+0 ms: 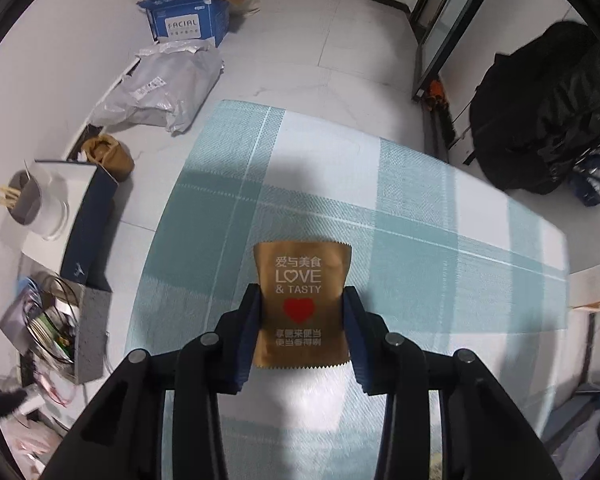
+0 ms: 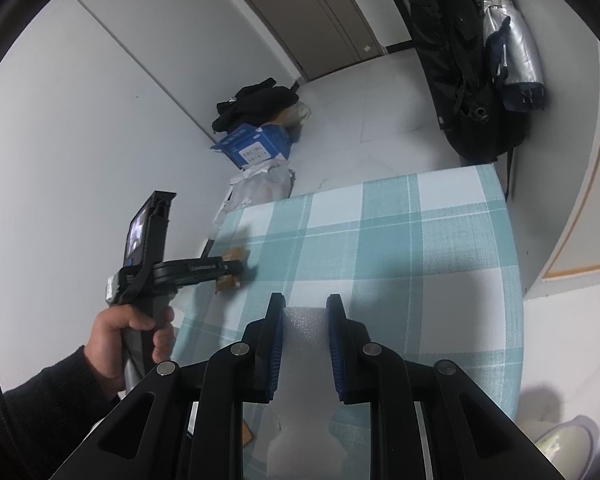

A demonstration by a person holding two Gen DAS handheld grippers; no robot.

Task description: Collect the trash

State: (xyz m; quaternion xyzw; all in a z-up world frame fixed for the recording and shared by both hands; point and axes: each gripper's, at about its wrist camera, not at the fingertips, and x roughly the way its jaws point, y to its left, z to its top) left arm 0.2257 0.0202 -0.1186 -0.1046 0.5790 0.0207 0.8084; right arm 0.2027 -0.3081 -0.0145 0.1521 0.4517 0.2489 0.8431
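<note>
The surface (image 1: 420,200) is covered by a cloth checked in pale teal and white, and most of the cloth is seen bare. Around it a light tiled floor (image 1: 340,40) is seen. On the floor, along the wall, a blue carton (image 1: 184,20), a crumpled grey plastic bag (image 1: 160,88), a small brown bag (image 1: 110,154) and a dark open box (image 1: 88,216) are set

Foam sheet (image 2: 304,332) cut off below
</note>
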